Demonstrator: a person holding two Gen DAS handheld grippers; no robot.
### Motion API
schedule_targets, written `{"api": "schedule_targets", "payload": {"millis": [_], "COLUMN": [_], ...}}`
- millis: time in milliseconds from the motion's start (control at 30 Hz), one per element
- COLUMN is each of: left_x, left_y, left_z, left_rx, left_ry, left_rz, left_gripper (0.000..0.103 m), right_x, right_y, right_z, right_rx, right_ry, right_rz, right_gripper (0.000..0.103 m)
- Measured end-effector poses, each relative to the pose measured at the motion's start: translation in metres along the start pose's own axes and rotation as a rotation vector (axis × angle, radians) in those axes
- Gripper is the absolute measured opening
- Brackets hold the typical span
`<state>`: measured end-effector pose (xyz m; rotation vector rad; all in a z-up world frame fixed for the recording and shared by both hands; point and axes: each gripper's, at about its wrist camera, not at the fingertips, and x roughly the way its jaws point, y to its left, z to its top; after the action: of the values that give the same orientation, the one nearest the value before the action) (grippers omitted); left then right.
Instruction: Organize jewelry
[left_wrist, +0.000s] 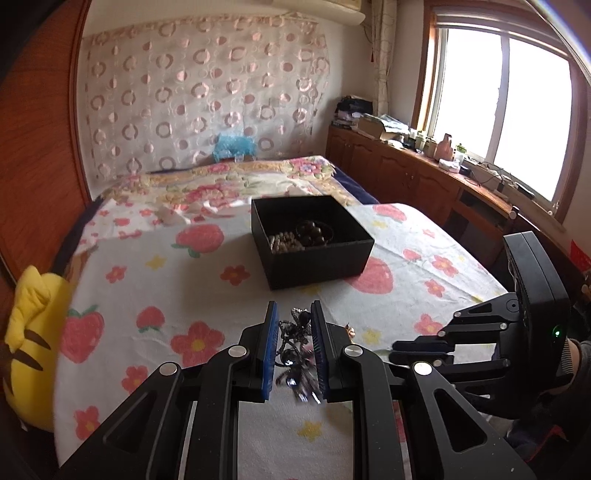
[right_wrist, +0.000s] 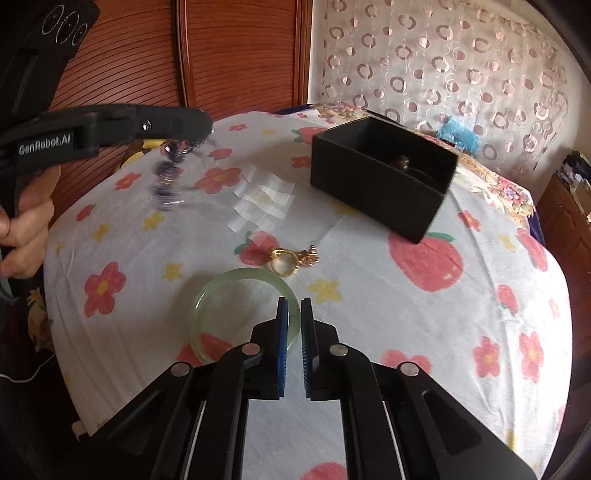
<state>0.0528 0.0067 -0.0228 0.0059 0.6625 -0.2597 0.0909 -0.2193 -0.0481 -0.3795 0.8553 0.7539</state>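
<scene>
My left gripper (left_wrist: 293, 314) is shut on a dark beaded chain (left_wrist: 295, 343), which hangs blurred below its fingers above the cloth in the right wrist view (right_wrist: 168, 177). A black open box (left_wrist: 314, 240) ahead holds a pale bead bracelet (left_wrist: 282, 242) and a dark brown bead bracelet (left_wrist: 312, 232). My right gripper (right_wrist: 294, 306) is shut on the rim of a pale green bangle (right_wrist: 221, 295) lying on the cloth. A gold ring and trinket (right_wrist: 290, 258) lie just beyond the bangle. The box (right_wrist: 380, 184) stands at the back right in that view.
A table under a white strawberry-and-flower cloth (left_wrist: 207, 288) carries everything. A yellow plush toy (left_wrist: 29, 332) sits at its left edge. A bed (left_wrist: 229, 181) lies behind, wooden cabinets (left_wrist: 406, 173) under the window at right. A wooden wardrobe (right_wrist: 240, 55) stands behind the table.
</scene>
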Motion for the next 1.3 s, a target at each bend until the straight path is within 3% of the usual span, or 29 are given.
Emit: {"api": "schedule_targets", "payload": {"millis": [233, 433, 700, 867, 933, 1000, 1067, 1200, 1300], "left_x": [-0.004, 0.002, 0.011, 0.012, 0.019, 0.031, 0.04, 0.058, 0.068], "left_y": [0.004, 0.004, 0.01, 0.016, 0.022, 0.03, 0.032, 0.028, 0.022], "left_z": [0.012, 0.026, 0.027, 0.019, 0.011, 0.0, -0.011, -0.02, -0.021], "left_rx": [-0.008, -0.001, -0.015, 0.011, 0.016, 0.001, -0.006, -0.002, -0.004], "left_ry": [-0.027, -0.035, -0.016, 0.017, 0.055, 0.119, 0.138, 0.177, 0.192], "left_rz": [0.004, 0.011, -0.003, 0.043, 0.074, 0.094, 0.092, 0.102, 0.088], "left_gripper": [0.015, 0.0, 0.0, 0.001, 0.009, 0.045, 0.063, 0.075, 0.076], "right_x": [-0.013, -0.019, -0.015, -0.014, -0.014, -0.013, -0.013, -0.009, -0.008], "right_y": [-0.02, -0.037, -0.044, -0.043, -0.043, -0.043, -0.042, -0.042, -0.042], "right_z": [-0.001, 0.013, 0.015, 0.011, 0.011, 0.01, 0.01, 0.007, 0.005], "right_rx": [0.026, 0.045, 0.05, 0.059, 0.059, 0.06, 0.062, 0.064, 0.067], "right_ry": [-0.027, -0.065, -0.065, -0.064, -0.064, -0.065, -0.064, -0.055, -0.052], "right_rz": [-0.04, -0.06, -0.063, -0.057, -0.057, -0.056, -0.054, -0.051, -0.049], "right_gripper": [0.008, 0.008, 0.008, 0.008, 0.008, 0.008, 0.008, 0.008, 0.008]}}
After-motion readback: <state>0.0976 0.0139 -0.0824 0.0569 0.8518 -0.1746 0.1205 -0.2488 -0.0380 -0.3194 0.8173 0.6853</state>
